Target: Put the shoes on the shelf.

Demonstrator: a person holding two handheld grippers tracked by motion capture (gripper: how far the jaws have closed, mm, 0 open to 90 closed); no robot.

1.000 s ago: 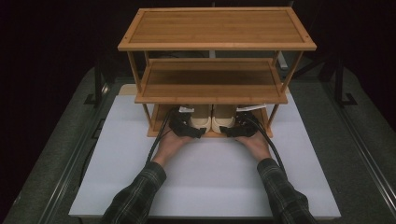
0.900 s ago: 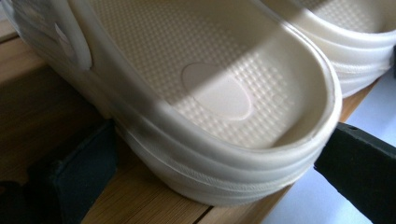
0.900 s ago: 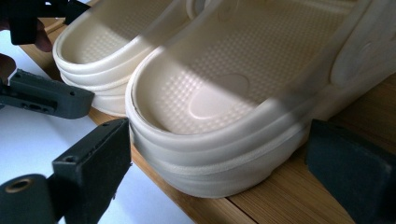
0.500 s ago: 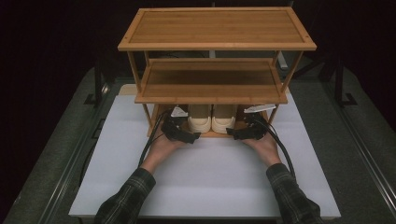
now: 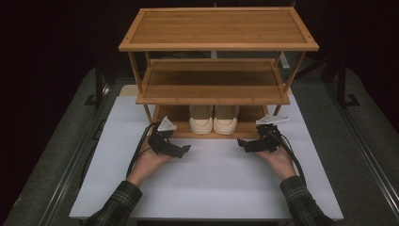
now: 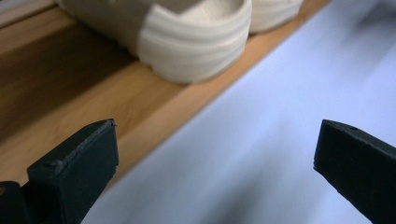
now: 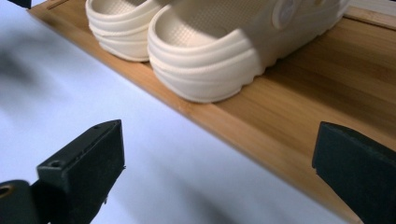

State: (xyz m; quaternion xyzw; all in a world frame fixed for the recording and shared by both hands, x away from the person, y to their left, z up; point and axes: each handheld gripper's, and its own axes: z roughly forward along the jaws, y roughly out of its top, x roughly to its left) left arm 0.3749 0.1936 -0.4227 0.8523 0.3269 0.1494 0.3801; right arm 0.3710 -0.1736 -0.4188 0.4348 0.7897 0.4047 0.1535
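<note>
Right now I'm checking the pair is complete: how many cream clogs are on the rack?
2. The left clog and the right clog stand side by side on the bottom shelf, heels toward the person. Upper shelves look bare.

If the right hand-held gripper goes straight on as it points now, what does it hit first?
Probably the front edge of the rack's bottom shelf, then the nearer cream clog on it. The right hand-held gripper is open with white tabletop beneath; depth is hard to judge.

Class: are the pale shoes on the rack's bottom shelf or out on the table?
On the shelf. Both shoes sit side by side on the wooden rack's bottom shelf, heels facing the person, not on the white table.
</note>
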